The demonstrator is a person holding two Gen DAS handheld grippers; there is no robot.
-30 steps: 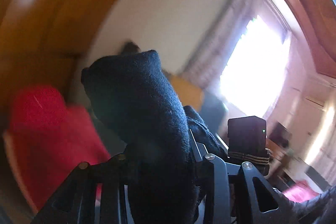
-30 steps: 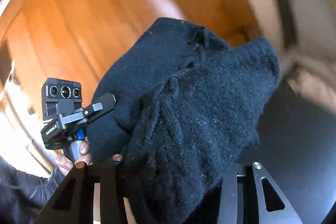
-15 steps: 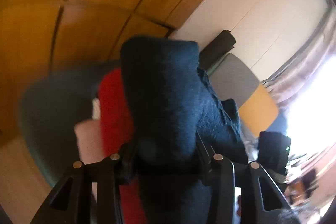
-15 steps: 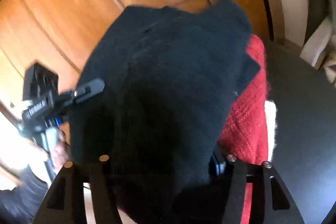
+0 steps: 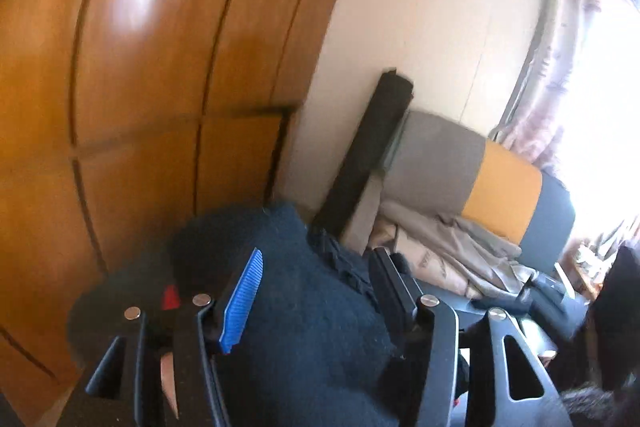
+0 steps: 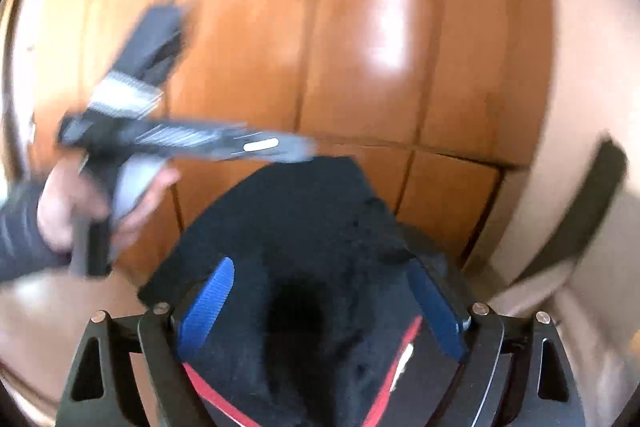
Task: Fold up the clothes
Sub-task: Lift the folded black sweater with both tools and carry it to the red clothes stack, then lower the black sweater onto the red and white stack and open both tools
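Observation:
A folded black knitted garment (image 5: 312,315) lies between the fingers of my left gripper (image 5: 318,259). Its jaws are opening, and the blue pad (image 5: 240,303) on the left finger stands bare beside the fabric. A bit of a red garment (image 5: 170,297) shows under the black one. In the right wrist view the same black garment (image 6: 304,227) sits between the blue pads of my right gripper (image 6: 320,267), whose jaws are opening too and stand off the cloth. Red edges (image 6: 386,383) show beneath it. A hand (image 6: 68,215) holds the blurred left gripper at the left.
Glossy wooden wardrobe doors (image 5: 140,87) fill the background close behind the pile. The pile rests on a dark round surface (image 5: 92,307). To the right are a sofa with grey and yellow cushions (image 5: 504,191), a beige cloth (image 5: 452,247), a black roll (image 5: 372,147) leaning on the wall, and a bright curtained window.
Both grippers swung toward the wardrobe and came down with the black garment onto the red one. Both pairs of jaws have widened, so the blue pads now show free of the fabric.

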